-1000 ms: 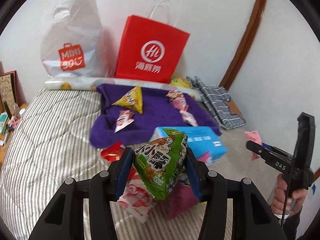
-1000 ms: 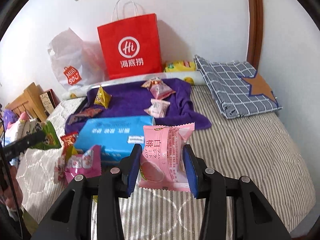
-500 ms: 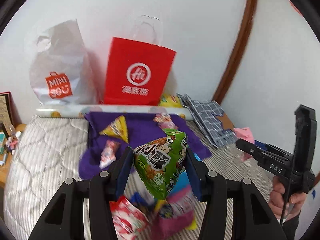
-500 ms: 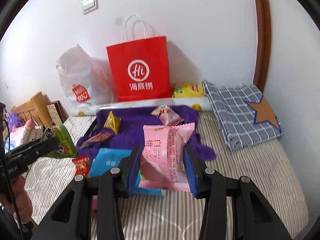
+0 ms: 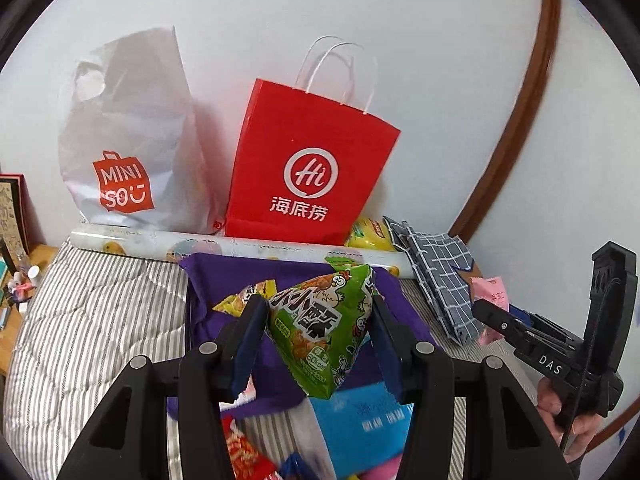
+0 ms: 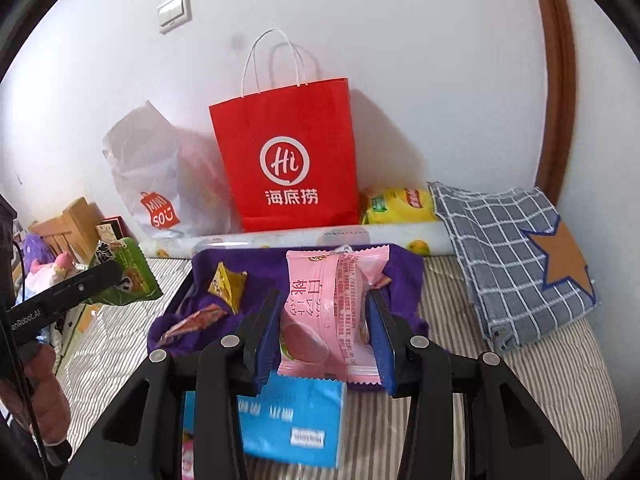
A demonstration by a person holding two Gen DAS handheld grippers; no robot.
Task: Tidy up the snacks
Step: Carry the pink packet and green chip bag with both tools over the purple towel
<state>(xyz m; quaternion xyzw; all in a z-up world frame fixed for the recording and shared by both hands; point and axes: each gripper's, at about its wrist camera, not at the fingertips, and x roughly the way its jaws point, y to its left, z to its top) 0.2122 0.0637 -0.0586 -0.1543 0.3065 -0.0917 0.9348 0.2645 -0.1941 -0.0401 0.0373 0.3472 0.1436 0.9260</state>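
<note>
A: What is the left tool doing?

B: It is pinching a green snack packet with a cartoon chicken on it, both blue pads pressing on its sides. The packet is hanging in the air over the purple cloth on the striped bed.

A: And the right tool?

B: It is gripping a pink snack packet upright between its pads, also above the purple cloth. A hand is showing at the left edge of that view, holding the other tool.

A: What is lying below them?

B: A blue pack is sitting on the bed just under the right tool. A yellow triangular snack and a reddish one are resting on the cloth. A red packet is lying near the bottom of the left view.

A: What is standing at the back?

B: A red paper bag is leaning against the wall, with a white plastic bag beside it. A checked folded cloth is lying to the right.
</note>
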